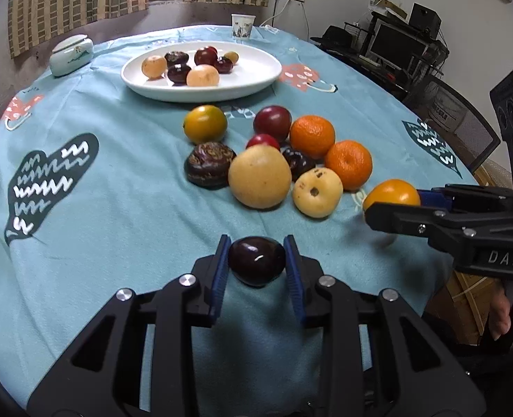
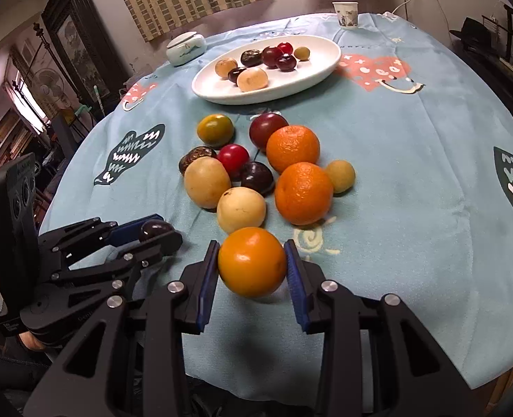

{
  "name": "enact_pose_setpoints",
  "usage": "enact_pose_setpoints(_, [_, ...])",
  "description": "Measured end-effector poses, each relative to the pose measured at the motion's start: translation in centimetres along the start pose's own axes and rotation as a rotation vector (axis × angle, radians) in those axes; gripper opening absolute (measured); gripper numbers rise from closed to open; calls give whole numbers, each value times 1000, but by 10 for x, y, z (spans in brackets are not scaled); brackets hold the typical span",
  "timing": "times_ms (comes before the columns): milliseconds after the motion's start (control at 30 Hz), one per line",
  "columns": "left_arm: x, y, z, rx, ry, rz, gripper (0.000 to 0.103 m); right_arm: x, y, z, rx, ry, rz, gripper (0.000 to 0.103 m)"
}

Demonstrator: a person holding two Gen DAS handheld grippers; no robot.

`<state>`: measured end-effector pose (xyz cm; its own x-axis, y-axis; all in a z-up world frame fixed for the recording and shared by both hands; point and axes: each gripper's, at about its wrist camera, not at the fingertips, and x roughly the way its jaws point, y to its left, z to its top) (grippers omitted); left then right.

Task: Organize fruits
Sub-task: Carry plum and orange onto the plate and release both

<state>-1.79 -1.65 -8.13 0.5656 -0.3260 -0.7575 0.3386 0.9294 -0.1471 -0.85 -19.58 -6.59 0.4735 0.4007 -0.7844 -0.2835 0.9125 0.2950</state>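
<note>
Between both hand-held grippers' pads: fruit.

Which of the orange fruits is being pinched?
The smooth orange fruit nearest the camera, held between the blue pads of the right hand-held gripper. The two bumpy oranges lie loose in the pile on the cloth.
</note>
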Motion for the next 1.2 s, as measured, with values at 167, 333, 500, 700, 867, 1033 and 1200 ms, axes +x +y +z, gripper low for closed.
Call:
enact_pose_setpoints(167, [-12, 11, 19, -13, -31, 2, 31, -4, -1, 10, -1, -14, 17, 38])
enact_pose_setpoints(333, [-21, 26, 48, -21, -70, 24, 31, -4, 0, 26, -13, -25, 27, 38])
enact_pose_setpoints(500, [-20, 44, 93, -10, -105, 60, 31, 4, 3, 60, -51, -26, 37, 38])
enact_pose_setpoints(700, [17, 75, 171, -24, -86, 111, 31, 29, 6, 131, -122, -48, 2, 38])
enact_pose_setpoints(867, [66, 93, 227, -40, -38, 119, 32, 72, -10, 196, -123, -51, -86, 38])
enact_pose_setpoints(1033, [114, 101, 251, -48, 23, 122, 32, 111, -35, 238, -91, -17, -126, 37])
enact_pose_setpoints(1200, [135, 106, 256, -52, 47, 121, 32, 132, -46, 249, -90, 19, -132, 37])
